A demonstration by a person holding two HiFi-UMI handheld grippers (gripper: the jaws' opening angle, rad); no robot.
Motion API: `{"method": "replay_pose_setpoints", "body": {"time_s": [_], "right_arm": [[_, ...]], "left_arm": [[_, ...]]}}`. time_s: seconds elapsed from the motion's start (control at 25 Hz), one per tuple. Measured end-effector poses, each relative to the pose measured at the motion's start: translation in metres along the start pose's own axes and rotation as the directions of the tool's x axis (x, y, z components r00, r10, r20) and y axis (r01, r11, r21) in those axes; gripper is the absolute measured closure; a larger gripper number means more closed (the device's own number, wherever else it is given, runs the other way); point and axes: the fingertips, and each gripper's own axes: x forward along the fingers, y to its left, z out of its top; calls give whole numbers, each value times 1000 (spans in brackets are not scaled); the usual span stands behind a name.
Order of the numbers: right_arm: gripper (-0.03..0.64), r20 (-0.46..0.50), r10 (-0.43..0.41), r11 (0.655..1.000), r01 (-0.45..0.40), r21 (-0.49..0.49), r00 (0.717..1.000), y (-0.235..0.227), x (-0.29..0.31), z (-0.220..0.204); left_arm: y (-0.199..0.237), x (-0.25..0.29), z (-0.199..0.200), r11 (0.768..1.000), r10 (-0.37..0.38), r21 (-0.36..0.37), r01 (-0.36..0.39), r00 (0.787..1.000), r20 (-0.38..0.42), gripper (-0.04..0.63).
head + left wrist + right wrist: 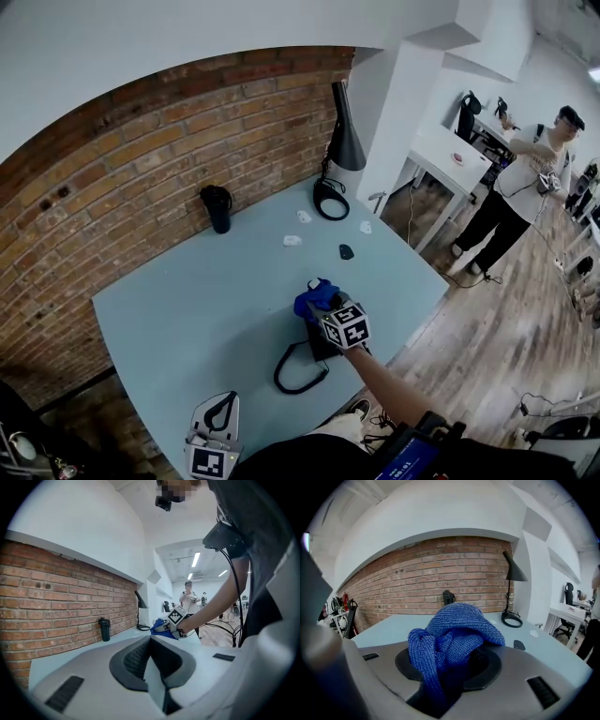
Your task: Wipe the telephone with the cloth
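Right tool clamps cloth at telephone; flask, lamp behind

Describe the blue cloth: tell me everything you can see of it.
The cloth is blue, with a ribbed, knitted-looking weave. It is bunched into a rounded lump, with one twisted fold hanging down. The right claw is shut on it, and the cloth's lower part is buried between the jaws. In the head view it is held over the black telephone. I cannot tell whether it touches the telephone.
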Motion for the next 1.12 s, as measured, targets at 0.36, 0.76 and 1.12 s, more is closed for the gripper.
{"method": "replay_pose_setpoints", "body": {"time_s": [0.36,0.76,1.12], "right_arm": [[466,-75,0,995,8,100,997,-12,29,-29],[466,-100,-16,998,10,-65,995,-1,21,-42],[466,-108,-25,999,21,-39,994,3,14,-52]], "left_arm": [[7,-2,-8,1000,19,-10,-19,999,-28,581],[-1,4,-10,1000,-16,12,16,999,-40,581],[-2,2,-13,1000,-23,8,24,999,-42,581]]}}
